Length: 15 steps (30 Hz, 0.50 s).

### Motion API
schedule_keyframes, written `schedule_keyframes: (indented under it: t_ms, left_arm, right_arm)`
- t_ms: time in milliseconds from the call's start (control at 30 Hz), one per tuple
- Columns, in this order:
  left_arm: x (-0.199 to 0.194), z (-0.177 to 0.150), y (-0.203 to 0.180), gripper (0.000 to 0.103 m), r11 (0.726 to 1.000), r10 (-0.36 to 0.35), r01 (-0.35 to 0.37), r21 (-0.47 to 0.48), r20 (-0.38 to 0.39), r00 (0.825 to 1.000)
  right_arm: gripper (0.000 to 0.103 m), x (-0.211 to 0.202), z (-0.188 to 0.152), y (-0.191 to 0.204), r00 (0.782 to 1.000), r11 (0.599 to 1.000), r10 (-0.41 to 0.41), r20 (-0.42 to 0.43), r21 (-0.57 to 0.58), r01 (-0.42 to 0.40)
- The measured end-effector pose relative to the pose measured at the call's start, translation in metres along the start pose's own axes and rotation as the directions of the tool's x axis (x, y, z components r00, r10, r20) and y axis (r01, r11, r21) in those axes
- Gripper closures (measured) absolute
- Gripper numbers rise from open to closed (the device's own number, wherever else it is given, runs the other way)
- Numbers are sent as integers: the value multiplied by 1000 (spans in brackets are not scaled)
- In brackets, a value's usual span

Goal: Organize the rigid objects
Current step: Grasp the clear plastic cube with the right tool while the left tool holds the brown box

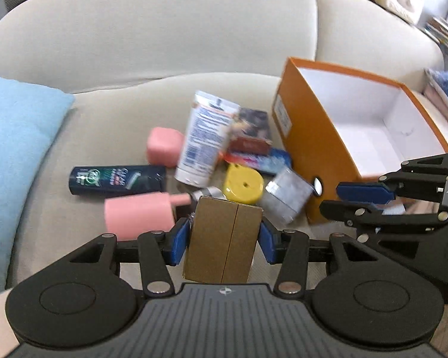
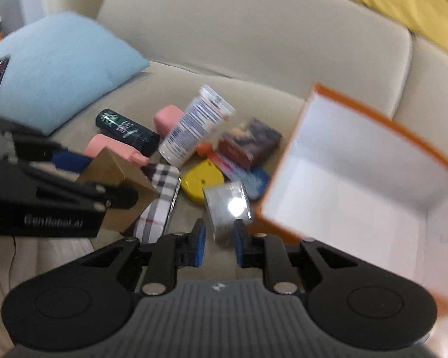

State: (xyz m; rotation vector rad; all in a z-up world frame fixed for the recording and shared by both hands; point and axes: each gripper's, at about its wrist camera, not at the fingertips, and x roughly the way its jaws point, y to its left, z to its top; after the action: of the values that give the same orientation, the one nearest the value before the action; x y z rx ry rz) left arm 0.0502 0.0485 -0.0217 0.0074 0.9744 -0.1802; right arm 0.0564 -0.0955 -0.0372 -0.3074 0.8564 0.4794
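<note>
My left gripper (image 1: pixel 224 234) is shut on a brown cardboard box (image 1: pixel 224 241) and holds it above the sofa seat; the box also shows in the right wrist view (image 2: pixel 116 176). My right gripper (image 2: pixel 219 246) is open and empty, just short of a clear plastic case (image 2: pixel 227 205). An open orange box (image 1: pixel 352 140) with a white inside stands to the right (image 2: pixel 358 179). A pile lies on the seat: a white tube (image 1: pixel 204 140), a dark bottle (image 1: pixel 116 179), a yellow round case (image 1: pixel 243 183), pink items (image 1: pixel 139 217) and small cartons (image 1: pixel 251 131).
A light blue cushion (image 1: pixel 15 155) lies at the left of the beige sofa (image 1: pixel 152 29). A plaid phone-like case (image 2: pixel 158 203) lies under the held box. A yellow cushion (image 2: pixel 409 3) sits at the back right. Books or magazines (image 1: pixel 445 32) stand beyond the sofa arm.
</note>
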Motion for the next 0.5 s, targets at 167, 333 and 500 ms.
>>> schedule_keyframes:
  t_ms: [167,333,500]
  left_arm:
    - [17,6,16,47,999,-20,20,-45,-4,1000]
    - [27,10,31,47,994,-54,54,-95,-4,999]
    - [39,15,35,47,990,-126,124,-60,-21,992]
  right_arm:
    - [82,11,21,1,999,996,43,7,-79,-43]
    - [67,30,45,1,995,982,32,-92,-185,-49]
    - [52,52,62,-3,977,968,38,-210,-236,-88]
